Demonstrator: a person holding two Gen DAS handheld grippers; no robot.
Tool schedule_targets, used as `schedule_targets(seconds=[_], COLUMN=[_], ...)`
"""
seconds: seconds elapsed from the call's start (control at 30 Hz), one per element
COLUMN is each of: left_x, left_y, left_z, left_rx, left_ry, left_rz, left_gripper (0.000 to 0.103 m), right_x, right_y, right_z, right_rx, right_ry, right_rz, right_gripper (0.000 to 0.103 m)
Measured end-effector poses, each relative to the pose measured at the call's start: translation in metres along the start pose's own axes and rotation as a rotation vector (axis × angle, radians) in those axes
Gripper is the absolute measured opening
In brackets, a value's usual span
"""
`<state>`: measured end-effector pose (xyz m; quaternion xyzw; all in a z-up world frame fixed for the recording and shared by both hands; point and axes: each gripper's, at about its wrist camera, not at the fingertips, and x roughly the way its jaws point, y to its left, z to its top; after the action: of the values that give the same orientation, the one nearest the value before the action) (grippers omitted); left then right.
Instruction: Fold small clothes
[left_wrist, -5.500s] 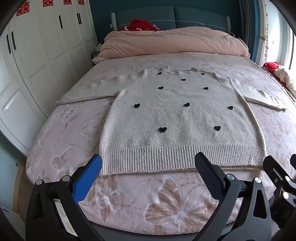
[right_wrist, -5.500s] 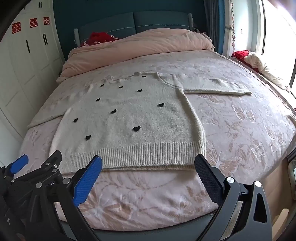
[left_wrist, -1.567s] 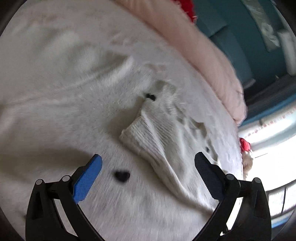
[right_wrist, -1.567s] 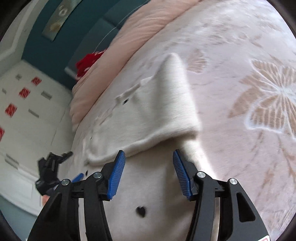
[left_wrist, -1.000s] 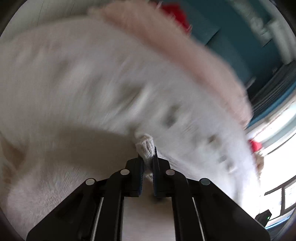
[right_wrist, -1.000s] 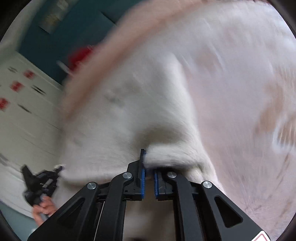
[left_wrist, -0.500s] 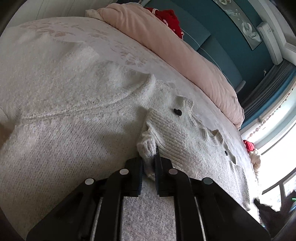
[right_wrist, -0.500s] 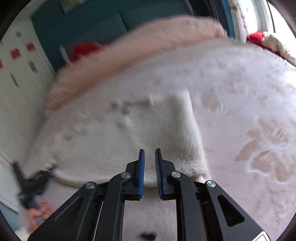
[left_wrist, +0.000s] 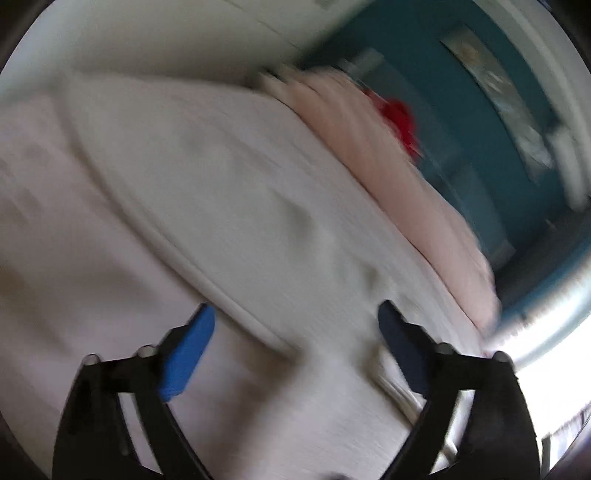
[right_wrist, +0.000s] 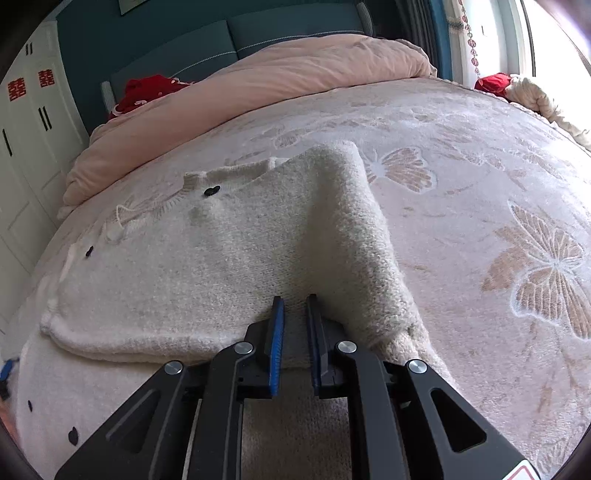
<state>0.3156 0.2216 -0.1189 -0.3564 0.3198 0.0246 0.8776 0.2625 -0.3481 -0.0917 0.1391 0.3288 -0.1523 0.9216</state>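
A cream knitted sweater (right_wrist: 229, 258) with small black heart shapes (right_wrist: 211, 191) lies spread on a bed covered by a pale pink blanket (right_wrist: 480, 206) patterned with butterflies. In the right wrist view the sweater's right sleeve is folded inward across the body, forming a thick band that runs from the shoulder down toward the camera, with its lower edge making a soft rolled ridge across the chest. The right claw (right_wrist: 295, 332) sits low at the fold, its two fingers nearly together with a narrow gap between the blue pad (right_wrist: 277, 332) and the dark finger; fabric shows in that gap, but whether the fingers actually pinch it cannot be told. Behind the sweater, a pink duvet (right_wrist: 258, 92) is bunched at the head of the bed, a red garment (right_wrist: 147, 90) rests against a teal headboard (right_wrist: 221, 37), and white wardrobe doors (right_wrist: 26, 122) with red paper decorations stand to the left. Another red item and a cream cloth (right_wrist: 535, 96) lie near the bright window at the right. The left wrist view is heavily blurred: the left claw (left_wrist: 295, 332) has its fingers spread wide apart, holding nothing, above the pale sweater (left_wrist: 240, 206), where a raised seam or folded edge runs diagonally between them. The pink duvet (left_wrist: 388, 166) and a red smear (left_wrist: 400, 118) lie beyond.
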Motion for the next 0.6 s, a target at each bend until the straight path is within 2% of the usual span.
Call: schedule_targets(seconds=[0.1, 0.17, 0.27, 0.3, 0.37, 0.4, 0.43, 0.5, 0.6], left_x=[0.002, 0.006, 0.006, 0.01, 0.018, 0.022, 0.025, 0.015, 0.004], left_y=[0.061, 0.097, 0.125, 0.129, 0.132, 0.134, 0.133, 0.12, 0.061], left_z=[0.066, 0.099, 0.125, 0.129, 0.137, 0.141, 0.142, 0.143, 0.145], left_rx=[-0.107, -0.198, -0.289, -0.303, -0.303, -0.304, -0.307, -0.281, -0.12], left_ry=[-0.067, -0.096, -0.152, -0.157, -0.153, -0.129, -0.112, -0.173, -0.215], left_rz=[0.196, 0.286, 0.293, 0.303, 0.325, 0.327, 0.343, 0.329, 0.279], left_gripper=[0.089, 0.088, 0.085, 0.079, 0.045, 0.013, 0.009, 0.007, 0.006], right_x=[0.0, 0.001, 0.002, 0.002, 0.002, 0.002, 0.001, 0.001, 0.001], right_y=[0.001, 0.0, -0.005, -0.006, -0.006, -0.006, -0.006, -0.007, -0.011], right_z=[-0.001, -0.001, -0.001, -0.001, -0.002, -0.002, -0.002, -0.003, -0.003], right_rx=[-0.009, 0.0, 0.022, 0.025, 0.022, 0.021, 0.022, 0.029, 0.047], right_ry=[-0.007, -0.004, -0.003, -0.004, -0.007, -0.009, -0.011, -0.012, -0.017], right_rz=[-0.009, 0.001, 0.025, 0.028, 0.025, 0.024, 0.026, 0.035, 0.057], right_gripper=[0.01, 0.01, 0.01, 0.01, 0.01, 0.01, 0.01, 0.01, 0.01])
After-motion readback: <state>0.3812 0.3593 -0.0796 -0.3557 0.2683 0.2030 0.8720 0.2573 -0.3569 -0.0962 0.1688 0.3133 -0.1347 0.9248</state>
